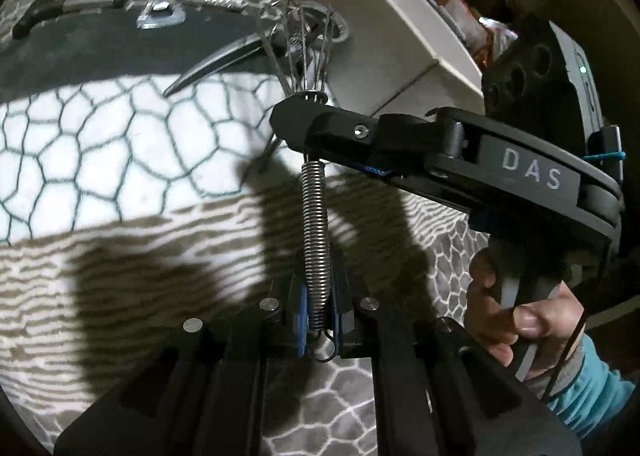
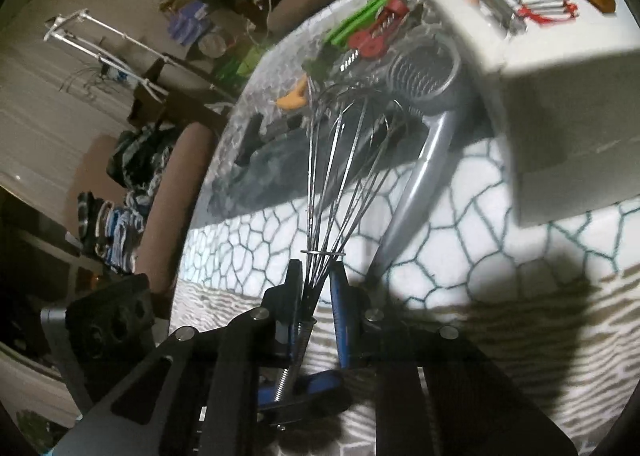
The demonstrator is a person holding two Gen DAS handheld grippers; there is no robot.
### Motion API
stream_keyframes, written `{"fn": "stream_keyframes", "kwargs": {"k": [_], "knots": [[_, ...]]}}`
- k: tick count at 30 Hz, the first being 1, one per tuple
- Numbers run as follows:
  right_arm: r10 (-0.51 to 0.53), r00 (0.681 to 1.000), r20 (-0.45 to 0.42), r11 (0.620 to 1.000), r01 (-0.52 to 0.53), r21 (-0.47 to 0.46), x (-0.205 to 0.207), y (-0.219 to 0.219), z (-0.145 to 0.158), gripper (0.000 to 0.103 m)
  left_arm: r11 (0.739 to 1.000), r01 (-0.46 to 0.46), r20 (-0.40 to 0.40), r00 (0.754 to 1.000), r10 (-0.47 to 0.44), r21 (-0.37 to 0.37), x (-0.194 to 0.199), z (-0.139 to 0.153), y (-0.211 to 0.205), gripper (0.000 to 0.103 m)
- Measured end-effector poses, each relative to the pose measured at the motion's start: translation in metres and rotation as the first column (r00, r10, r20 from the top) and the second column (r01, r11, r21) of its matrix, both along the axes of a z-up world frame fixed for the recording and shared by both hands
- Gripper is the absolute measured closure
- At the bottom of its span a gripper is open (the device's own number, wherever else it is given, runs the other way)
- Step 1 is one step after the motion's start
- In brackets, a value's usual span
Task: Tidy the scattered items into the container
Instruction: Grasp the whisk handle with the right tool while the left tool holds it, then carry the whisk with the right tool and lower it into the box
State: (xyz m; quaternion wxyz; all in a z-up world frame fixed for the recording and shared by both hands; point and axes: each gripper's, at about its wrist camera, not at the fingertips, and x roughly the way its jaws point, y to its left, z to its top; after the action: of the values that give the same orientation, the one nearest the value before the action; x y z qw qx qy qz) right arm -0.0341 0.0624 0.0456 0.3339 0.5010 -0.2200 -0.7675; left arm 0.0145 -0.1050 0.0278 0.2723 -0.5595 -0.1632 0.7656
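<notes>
1. My left gripper (image 1: 318, 320) is clenched on the coiled spring handle of the steel wire whisk (image 1: 316, 215).
2. My right gripper (image 2: 316, 288) grasps its wires, just beside the white rectangular container (image 2: 560, 103).

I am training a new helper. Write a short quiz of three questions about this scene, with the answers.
1. True or false: the whisk is held by both the left gripper and the right gripper.
2. Which part of the whisk sits between the left fingers? A) the wire loops B) the coil handle C) no part
3. Fill in (inside / outside): the grey strainer spoon lies ____ the white container.

Key: 1 true; 2 B; 3 outside.
</notes>
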Motion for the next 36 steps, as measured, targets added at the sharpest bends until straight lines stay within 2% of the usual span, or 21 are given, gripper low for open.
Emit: {"fn": "stream_keyframes", "kwargs": {"k": [6, 10, 15, 18, 23, 29, 36], "knots": [[0.008, 0.990, -0.139, 0.999, -0.014, -0.038, 0.013, 0.011, 0.044, 0.090, 1.000, 0.008, -0.104, 0.995, -0.007, 0.017, 0.010, 0.032, 0.004, 0.095], [-0.008, 0.980, -0.200, 0.998, -0.006, -0.069, 0.020, 0.028, 0.075, 0.090, 1.000, 0.018, -0.170, 0.985, -0.013, 0.024, 0.007, 0.057, 0.023, 0.095], [-0.047, 0.967, -0.250, 0.998, 0.033, -0.061, 0.014, 0.057, 0.112, 0.091, 0.997, 0.060, -0.224, 0.973, -0.049, 0.042, -0.007, 0.094, 0.068, 0.093], [-0.034, 0.962, -0.270, 0.999, 0.035, 0.000, -0.001, 0.079, 0.133, 0.093, 0.993, 0.088, -0.228, 0.971, -0.068, 0.079, -0.024, 0.108, 0.098, 0.092], [-0.014, 0.976, -0.219, 0.999, 0.025, 0.044, -0.050, 0.115, 0.151, 0.093, 0.984, 0.065, -0.177, 0.984, -0.035, 0.165, -0.070, 0.111, 0.127, 0.094], [-0.038, 0.988, -0.152, 0.996, 0.050, 0.078, -0.106, 0.152, 0.142, 0.093, 0.982, 0.027, -0.132, 0.991, -0.003, 0.184, -0.129, 0.106, 0.157, 0.093], [-0.064, 0.997, -0.050, 0.992, 0.070, 0.108, -0.163, 0.183, 0.107, 0.093, 0.992, 0.047, -0.074, 0.996, -0.038, 0.118, -0.181, 0.085, 0.202, 0.091]]}}
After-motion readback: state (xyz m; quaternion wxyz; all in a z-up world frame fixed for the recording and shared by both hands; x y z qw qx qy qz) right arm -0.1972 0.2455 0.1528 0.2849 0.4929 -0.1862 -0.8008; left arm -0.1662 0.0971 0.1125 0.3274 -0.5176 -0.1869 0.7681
